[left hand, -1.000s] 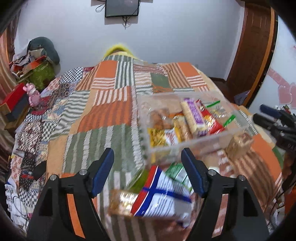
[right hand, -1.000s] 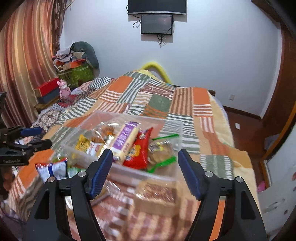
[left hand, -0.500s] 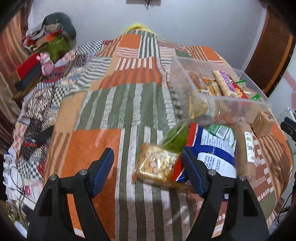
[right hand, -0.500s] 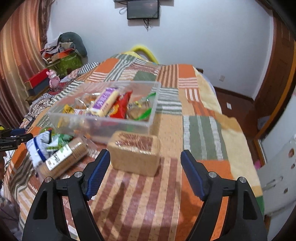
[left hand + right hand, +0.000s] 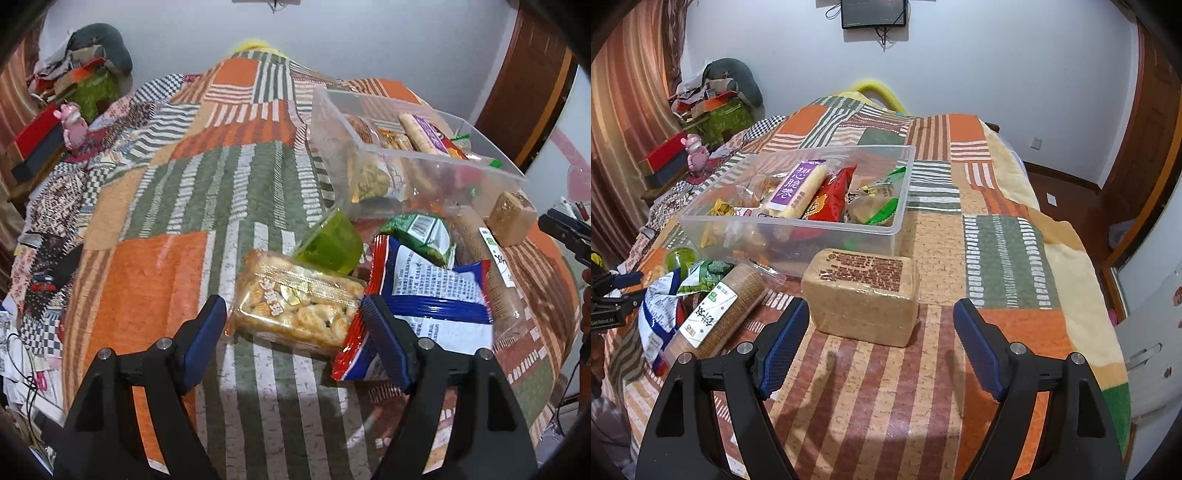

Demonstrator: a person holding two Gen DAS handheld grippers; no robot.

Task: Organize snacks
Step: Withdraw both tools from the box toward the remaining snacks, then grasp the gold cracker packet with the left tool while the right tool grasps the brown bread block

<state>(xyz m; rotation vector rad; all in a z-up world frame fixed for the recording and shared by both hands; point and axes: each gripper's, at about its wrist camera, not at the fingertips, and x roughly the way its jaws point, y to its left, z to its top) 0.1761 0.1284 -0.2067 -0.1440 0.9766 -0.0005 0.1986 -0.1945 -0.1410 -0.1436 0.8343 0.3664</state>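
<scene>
Clear plastic bin (image 5: pixel 798 221): stands on the patchwork bedspread (image 5: pixel 997 251), partly filled. Contents visible: a purple-labelled roll (image 5: pixel 801 188), a red packet (image 5: pixel 831 195), green-trimmed wrappers, and several yellow and brown packs that are hard to tell apart.

Loose snacks, all on the bedspread in front of the bin:
- 1 tan brick-shaped pack (image 5: pixel 864 295) with dark print on top, just beside the bin's near wall.
- 1 long brown cracker sleeve (image 5: pixel 716 314) with a white label.
- 1 blue, white and red bag (image 5: pixel 424 306), lying partly under the sleeve.
- 1 small green packet (image 5: pixel 421 236), resting on the bag's far edge.
- 1 green jelly cup (image 5: pixel 328 240), tipped on its side.
- 1 clear tray of golden biscuits (image 5: pixel 295 306), touching the cup and the bag.

Left gripper (image 5: pixel 295 332): jaws spread wide, nothing between them; low over the biscuit tray's near edge.
Right gripper (image 5: pixel 879 339): likewise released and unloaded, with the tan pack just ahead.

Room: white walls; a dark screen (image 5: pixel 873 13) mounted high; striped curtain (image 5: pixel 624 92) at the left; brown wooden door (image 5: pixel 1148 122) at the right. Beside the bed, a heap of clothes and boxes (image 5: pixel 716 96), a red box (image 5: pixel 663 151) and a pink toy figure (image 5: pixel 694 151) (details too small to make out).
</scene>
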